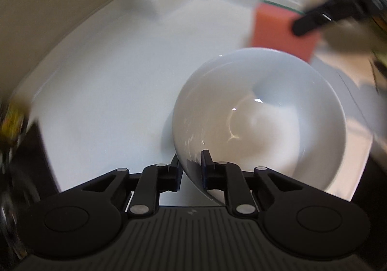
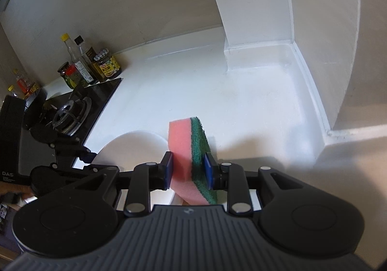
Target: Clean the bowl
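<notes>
The bowl [image 1: 261, 120], lower right, looks glazed, slippery and breakable; its rim sits between the left gripper [image 1: 191, 169] fingers, contact unclear. The right gripper [image 2: 188, 171] pinches the soft sponge [image 2: 191, 162].

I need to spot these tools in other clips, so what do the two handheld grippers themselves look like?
Both match: the left gripper and right gripper have matte black scissor-style linkages with silver pivot pins, two round black discs and a grey ribbed centre plate bearing a small logo. The right gripper's pads are plainly blue. No cables or sleeves show.
</notes>
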Demonstrator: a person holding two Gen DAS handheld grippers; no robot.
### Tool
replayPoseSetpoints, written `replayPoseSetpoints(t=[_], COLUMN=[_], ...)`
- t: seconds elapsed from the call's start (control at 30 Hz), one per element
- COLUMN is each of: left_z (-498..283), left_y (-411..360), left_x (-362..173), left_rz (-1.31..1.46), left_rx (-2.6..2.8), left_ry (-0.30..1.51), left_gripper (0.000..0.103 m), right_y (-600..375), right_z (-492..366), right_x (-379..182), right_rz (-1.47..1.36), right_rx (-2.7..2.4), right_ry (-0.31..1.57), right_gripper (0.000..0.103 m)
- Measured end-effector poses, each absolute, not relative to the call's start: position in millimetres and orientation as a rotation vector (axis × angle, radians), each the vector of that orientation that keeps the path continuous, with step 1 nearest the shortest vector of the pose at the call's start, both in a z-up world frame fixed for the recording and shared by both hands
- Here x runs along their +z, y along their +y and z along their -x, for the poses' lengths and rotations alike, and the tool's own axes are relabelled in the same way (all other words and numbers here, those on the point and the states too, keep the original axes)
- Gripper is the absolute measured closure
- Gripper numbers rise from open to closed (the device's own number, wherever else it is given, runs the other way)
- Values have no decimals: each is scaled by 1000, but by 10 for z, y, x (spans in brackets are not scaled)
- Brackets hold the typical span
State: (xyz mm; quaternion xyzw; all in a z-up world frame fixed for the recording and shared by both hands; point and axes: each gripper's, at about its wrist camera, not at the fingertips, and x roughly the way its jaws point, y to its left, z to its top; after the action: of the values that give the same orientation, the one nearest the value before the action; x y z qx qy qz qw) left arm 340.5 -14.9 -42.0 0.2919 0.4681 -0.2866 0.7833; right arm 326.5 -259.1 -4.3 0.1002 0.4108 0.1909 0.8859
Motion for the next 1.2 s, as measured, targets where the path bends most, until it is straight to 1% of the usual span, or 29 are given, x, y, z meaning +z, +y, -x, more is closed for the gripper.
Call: replayPoseSetpoints(t=[0.07, 0.2, 0.3, 0.33, 0.37, 0.5, 0.67, 0.73, 0.83, 0.97, 1.07, 1.2], left_z=[-3510, -3550, -3469, -3433, -3400, -3345, -3554, -3611, -3694, -3854, -3799, -3546], left_y=[-111, 18, 138, 169, 193, 208, 118, 11, -92, -15, 37, 231], left_x=[-402, -371, -398, -413, -429, -445, -464, -444, -445, -493, -507, -434], left_rz=[-570, -330, -182, -150, -127, -160, -353, -486, -589, -479, -375, -143], left_rx=[-607, -405, -326, -307, -293, -291, -481, -576, -662, -632, -530, -357], left_ry=[1040, 1104, 1121, 1117, 1114, 1098, 1085, 1066, 1066, 1114, 1135, 1177], left_gripper=[83, 84, 88, 91, 91, 93, 93, 91, 90, 91, 91, 91], right_y=[-2593, -2598, -2588, -2582, -2569, -2499, -2494, -2497, -2489, -2518, -2540, -2582], right_z=[-3278, -3235, -3189, -3173, -3150, -3050, -3099, -3160, -3235, -3252, -3203, -3115], right_x=[-47, -67, -67, -66, -63, -37, -16, -14, -27, -46, -53, -61], right_rz=[-214, -232, -236, -236, -233, -197, -158, -148, -138, -165, -183, -217], right_rx=[398, 395, 390, 390, 390, 400, 429, 431, 431, 432, 419, 399], right_ry=[854, 844, 839, 838, 838, 843, 847, 848, 844, 838, 832, 827], right_gripper=[80, 80, 80, 80, 80, 80, 80, 80, 80, 80, 80, 80])
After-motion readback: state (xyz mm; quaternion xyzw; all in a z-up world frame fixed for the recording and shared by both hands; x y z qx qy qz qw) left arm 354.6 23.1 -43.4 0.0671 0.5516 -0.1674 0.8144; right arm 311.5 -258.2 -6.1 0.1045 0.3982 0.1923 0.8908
